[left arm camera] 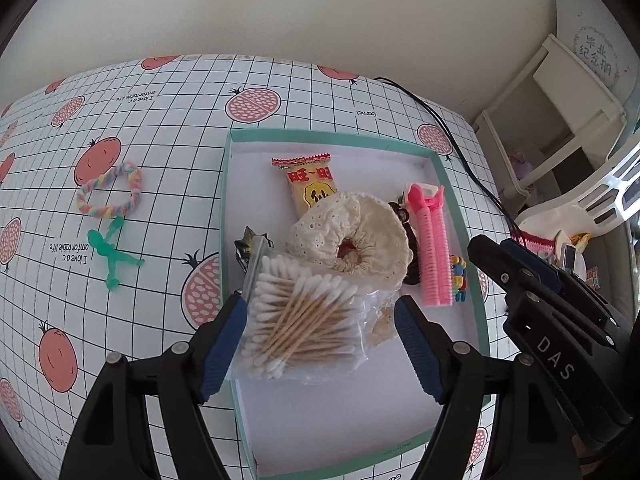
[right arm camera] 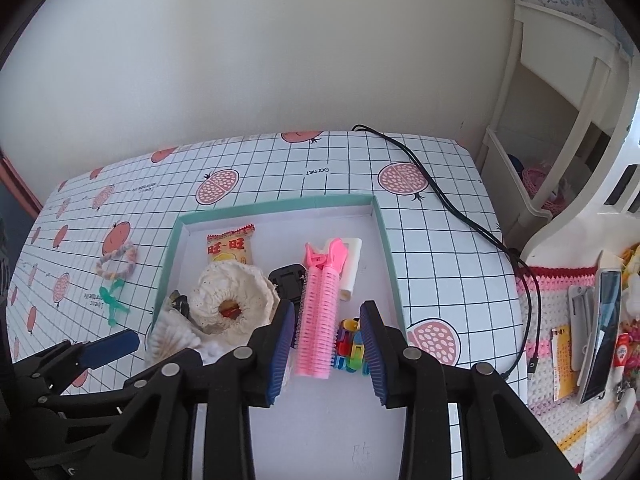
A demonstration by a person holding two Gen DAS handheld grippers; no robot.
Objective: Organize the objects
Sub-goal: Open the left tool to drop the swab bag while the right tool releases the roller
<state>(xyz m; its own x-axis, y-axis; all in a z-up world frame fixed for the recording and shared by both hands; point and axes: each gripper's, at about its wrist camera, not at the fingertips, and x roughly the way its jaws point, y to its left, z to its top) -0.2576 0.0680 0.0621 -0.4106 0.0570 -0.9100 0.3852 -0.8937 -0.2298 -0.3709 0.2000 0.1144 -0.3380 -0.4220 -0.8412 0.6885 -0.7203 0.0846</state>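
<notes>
A teal-rimmed white box (left arm camera: 328,133) (right arm camera: 280,204) lies on the pomegranate-print table. My left gripper (left arm camera: 320,344) is open over the box's near-left part, with a clear bag of cotton swabs (left arm camera: 304,320) (right arm camera: 168,332) lying between its fingers and touching the left pad. My right gripper (right arm camera: 326,344) is open just above a pink hair roller (right arm camera: 320,320) (left arm camera: 434,256) and a colourful toy (right arm camera: 350,344). The box also holds a cream lace scrunchie (left arm camera: 360,224) and a yellow snack packet (left arm camera: 310,184). A pastel braided ring (left arm camera: 108,194) and a green toy figure (left arm camera: 108,252) lie left of the box.
A dark hair clip (left arm camera: 248,244), a black item (right arm camera: 286,280) and a white tube (right arm camera: 352,268) are also in the box. A black cable (right arm camera: 440,196) runs across the table's right side. A white shelf (right arm camera: 560,120) and a cluttered crochet mat (right arm camera: 560,340) are to the right.
</notes>
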